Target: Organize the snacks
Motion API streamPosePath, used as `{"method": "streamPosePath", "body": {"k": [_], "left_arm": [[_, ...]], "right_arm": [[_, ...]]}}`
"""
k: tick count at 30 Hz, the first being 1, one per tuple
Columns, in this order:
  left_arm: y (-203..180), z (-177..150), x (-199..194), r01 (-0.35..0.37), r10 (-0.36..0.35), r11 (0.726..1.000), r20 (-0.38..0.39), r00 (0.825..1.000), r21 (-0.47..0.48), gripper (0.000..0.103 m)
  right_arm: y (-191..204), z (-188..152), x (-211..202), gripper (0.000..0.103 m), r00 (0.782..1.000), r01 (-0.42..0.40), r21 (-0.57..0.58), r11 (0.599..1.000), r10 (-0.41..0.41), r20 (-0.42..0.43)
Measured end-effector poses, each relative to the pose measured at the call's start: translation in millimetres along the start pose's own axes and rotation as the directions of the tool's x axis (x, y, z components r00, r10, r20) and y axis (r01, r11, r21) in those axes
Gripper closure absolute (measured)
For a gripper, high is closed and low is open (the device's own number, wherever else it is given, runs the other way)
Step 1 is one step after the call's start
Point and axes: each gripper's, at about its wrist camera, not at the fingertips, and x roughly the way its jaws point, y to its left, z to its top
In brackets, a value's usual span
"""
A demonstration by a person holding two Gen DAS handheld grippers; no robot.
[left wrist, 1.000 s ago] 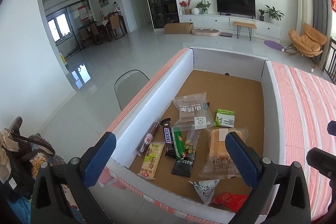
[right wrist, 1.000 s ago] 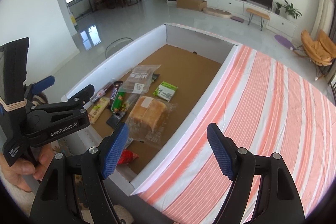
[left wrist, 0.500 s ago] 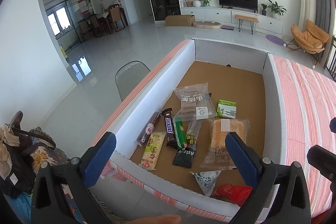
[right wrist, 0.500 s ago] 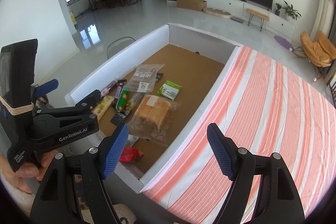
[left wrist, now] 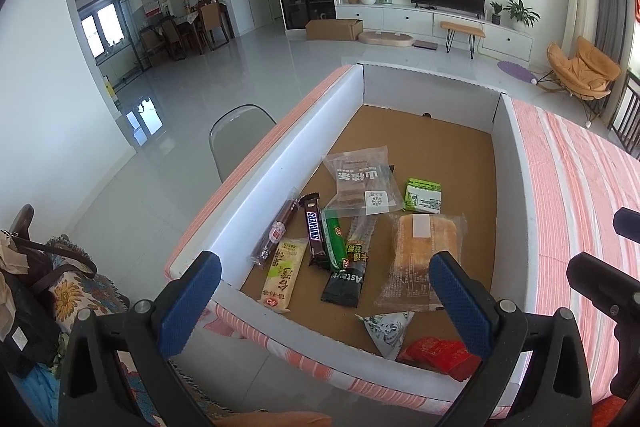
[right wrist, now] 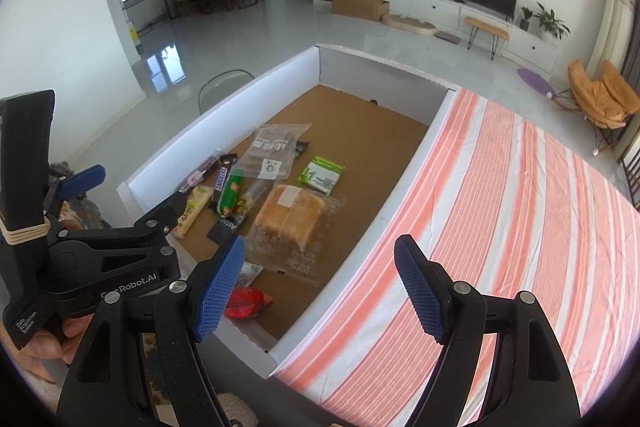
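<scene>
A shallow white box [left wrist: 280, 163] with a brown cardboard floor holds several snacks. Among them are a Snickers bar [left wrist: 314, 235], wrapped bread [left wrist: 424, 251], a clear printed bag [left wrist: 362, 185], a green-white packet [left wrist: 423, 195], a yellow packet [left wrist: 282, 273] and a red packet [left wrist: 440, 353]. My left gripper [left wrist: 326, 297] hovers open over the box's near edge, holding nothing. My right gripper [right wrist: 320, 291] is open and empty above the box's near right corner. The right wrist view also shows the bread [right wrist: 290, 213] and, at the left, the left gripper [right wrist: 128, 193] in a hand.
The box lies on a table with a pink-and-white striped cloth [right wrist: 500, 227] that stretches to the right. A grey chair [left wrist: 240, 131] stands beyond the box's left wall. Bags and patterned fabric [left wrist: 60, 291] lie low at the left. The living room floor is behind.
The left wrist view has tipped slightly downward, so the box sits higher in the frame and more of its near edge shows. The right gripper has stayed put and open.
</scene>
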Motion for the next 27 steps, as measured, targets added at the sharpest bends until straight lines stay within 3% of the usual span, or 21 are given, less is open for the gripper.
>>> {"method": "streamPosePath", "body": {"k": [18, 27], "left_arm": [[7.5, -0.6, -1.4, 0.002, -0.002, 1.0, 0.013, 1.0, -0.016, 0.0], [12.0, 1.6, -6.9, 0.042, -0.042, 0.998, 0.019, 0.999, -0.039, 0.0]], "right_arm": [[7.1, 1.7, 4.5, 0.023, 1.0, -0.003, -0.015, 1.0, 0.002, -0.01], [10.5, 1.9, 7.5, 0.023, 1.0, -0.006, -0.025, 1.0, 0.006, -0.015]]}}
